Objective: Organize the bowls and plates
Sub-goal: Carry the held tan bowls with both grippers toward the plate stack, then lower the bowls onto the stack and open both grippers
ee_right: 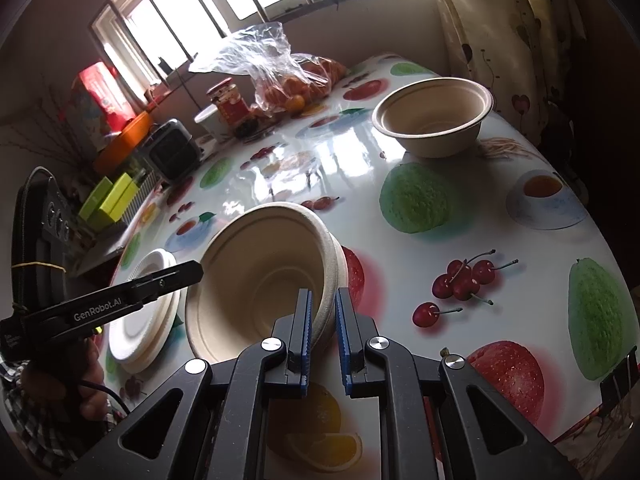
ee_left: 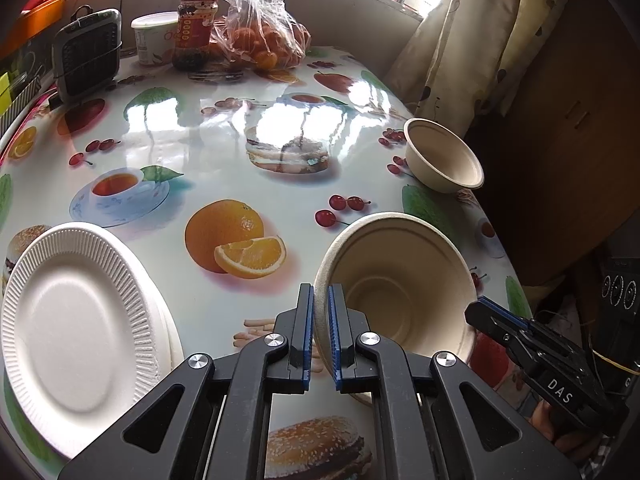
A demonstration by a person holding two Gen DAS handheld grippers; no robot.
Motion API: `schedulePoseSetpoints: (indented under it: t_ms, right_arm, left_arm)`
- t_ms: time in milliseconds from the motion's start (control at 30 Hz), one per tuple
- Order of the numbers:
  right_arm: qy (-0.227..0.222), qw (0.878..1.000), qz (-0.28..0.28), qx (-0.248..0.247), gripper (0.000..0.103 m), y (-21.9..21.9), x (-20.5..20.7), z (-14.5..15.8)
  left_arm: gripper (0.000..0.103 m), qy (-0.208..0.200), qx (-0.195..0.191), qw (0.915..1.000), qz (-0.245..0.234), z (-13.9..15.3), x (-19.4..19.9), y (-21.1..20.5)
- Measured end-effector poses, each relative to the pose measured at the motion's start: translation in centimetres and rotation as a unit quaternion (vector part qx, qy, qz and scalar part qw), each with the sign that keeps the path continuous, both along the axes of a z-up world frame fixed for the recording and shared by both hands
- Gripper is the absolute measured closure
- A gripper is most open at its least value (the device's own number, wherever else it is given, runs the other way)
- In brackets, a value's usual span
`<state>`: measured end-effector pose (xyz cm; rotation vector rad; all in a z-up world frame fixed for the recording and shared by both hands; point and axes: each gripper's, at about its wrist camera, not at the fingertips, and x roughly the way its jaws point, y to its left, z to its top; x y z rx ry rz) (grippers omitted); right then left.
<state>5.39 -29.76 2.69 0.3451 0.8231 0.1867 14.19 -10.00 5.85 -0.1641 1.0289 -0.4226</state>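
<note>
**Both tongs on one bowl, its mate up ahead**

Left wrist view: my left tongs [ee_left: 319, 334] pinch the left rim of the tan moulded-fibre bowl [ee_left: 394, 288], tipped over the worktop [ee_left: 208, 152].

Right wrist view: my right tongs [ee_right: 322, 338] clench its opposite rim; the second fibre bowl [ee_right: 434, 118] sits upright ahead, right-side nearer.

My left camera looks down along its fingers at the table [ee_left: 224, 152], close, toward the window wall. My right camera looks the same way from the other side. Both views share the near bowl [ee_left: 400, 280] [ee_right: 264, 276].
</note>
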Motion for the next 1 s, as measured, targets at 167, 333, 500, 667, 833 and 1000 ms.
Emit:
schedulePoseSetpoints:
  t_ms: [167, 333, 500, 667, 833, 1000]
  right_arm:
    - [0.0, 1.0, 0.0, 0.0, 0.091, -0.04, 0.06, 0.02]
    - [0.001, 1.0, 0.0, 0.0, 0.09, -0.07, 0.1, 0.02]
    - [0.001, 1.0, 0.0, 0.001, 0.09, -0.05, 0.04, -0.07]
    - [0.001, 1.0, 0.001, 0.001, 0.089, -0.1, 0.14, 0.04]
    - [0.001, 1.0, 0.0, 0.002, 0.089, -0.1, 0.14, 0.06]
    - [0.001, 1.0, 0.0, 0.002, 0.089, -0.12, 0.13, -0.01]
  left_arm:
    - [0.096, 0.002, 0.001, 1.0, -0.001, -0.04, -0.08, -0.14]
    - [0.096, 0.002, 0.001, 1.0, -0.001, -0.12, -0.07, -0.17]
    - [0.096, 0.002, 0.001, 1.0, -0.002, -0.12, -0.07, -0.16]
    - [0.096, 0.003, 0.001, 1.0, -0.002, -0.17, -0.03, -0.18]
    - [0.096, 0.006, -0.002, 1.0, 0.001, -0.27, 0.02, -0.05]
    - [0.096, 0.006, -0.003, 1.0, 0.001, -0.3, 0.05, 0.0]
